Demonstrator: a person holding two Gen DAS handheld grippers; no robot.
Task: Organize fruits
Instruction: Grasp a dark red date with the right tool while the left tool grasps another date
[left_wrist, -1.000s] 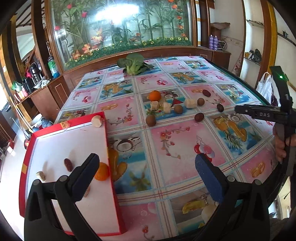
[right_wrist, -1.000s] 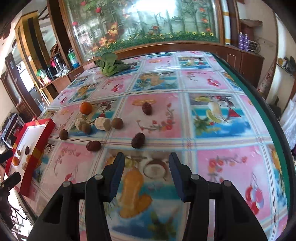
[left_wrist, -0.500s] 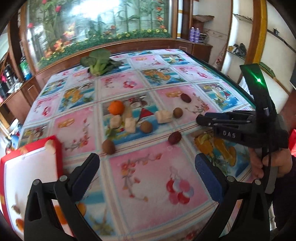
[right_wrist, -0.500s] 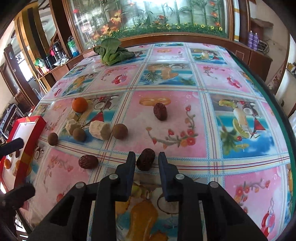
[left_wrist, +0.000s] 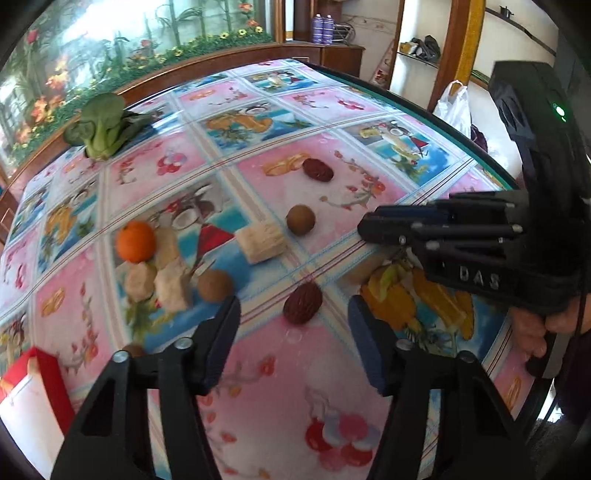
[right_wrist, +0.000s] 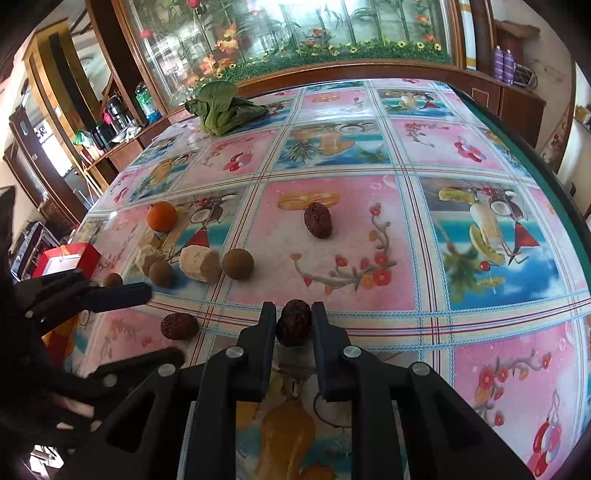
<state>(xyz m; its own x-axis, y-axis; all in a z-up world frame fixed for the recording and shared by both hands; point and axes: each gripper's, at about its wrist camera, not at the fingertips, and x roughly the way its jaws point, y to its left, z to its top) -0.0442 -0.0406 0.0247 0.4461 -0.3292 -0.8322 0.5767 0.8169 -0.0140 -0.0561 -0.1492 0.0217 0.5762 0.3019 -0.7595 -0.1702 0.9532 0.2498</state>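
**Helper:** How do the jaws stand?

**Me:** On my right gripper (right_wrist: 294, 325) they have just been closing, and now both pads press on a dark wrinkled date (right_wrist: 294, 322). It sits clamped between them, low over the tablecloth (right_wrist: 480, 155); whether it touches the cloth I cannot tell. On my left gripper (left_wrist: 294, 326) they have also just been closing, but they are still apart. A second date (left_wrist: 303, 302) lies on the cloth just ahead of the gap, and the pads do not touch it.

**Helper:** Where are the other fruits?

**Me:** A third date (right_wrist: 318, 220) lies alone on a pink square, further from me. To the left is a group: an orange (right_wrist: 161, 216), pale cut chunks (right_wrist: 199, 264), and round brown fruits (right_wrist: 238, 263) beside them. One more small brown fruit (right_wrist: 112, 280) lies near the red tray (right_wrist: 88, 254), at the table's left edge.

**Helper:** Anything else on the table?

**Me:** A leafy green vegetable (right_wrist: 221, 109) at the far side, well apart from the fruits.
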